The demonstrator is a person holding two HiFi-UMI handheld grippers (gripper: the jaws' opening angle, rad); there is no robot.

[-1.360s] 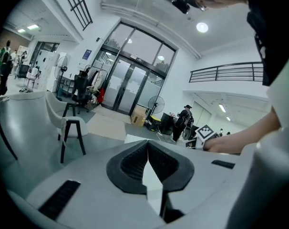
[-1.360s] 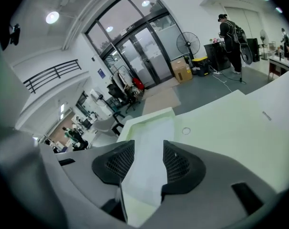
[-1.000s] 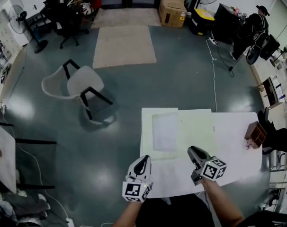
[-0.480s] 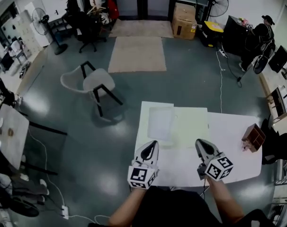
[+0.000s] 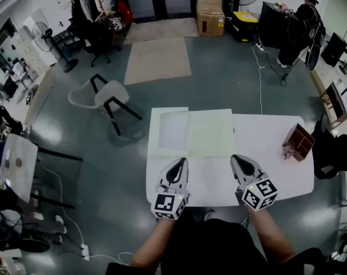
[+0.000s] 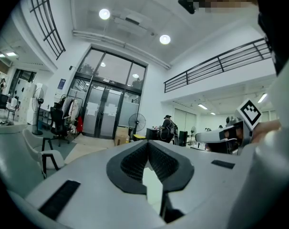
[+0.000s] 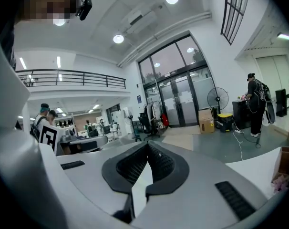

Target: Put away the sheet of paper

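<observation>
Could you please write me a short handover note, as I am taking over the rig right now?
Left gripper: shut, nothing visibly held.
Right gripper: shut likewise.
Sheet of paper lies flat on the white table, just ahead of both tips; wooden box stands at the table's right end.
Done: nothing that shows.
Left: grasp the sheet and put it away.

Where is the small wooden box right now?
In the head view, the wooden box stands near the right edge of the table, right of the paper and beyond the right gripper.
</observation>
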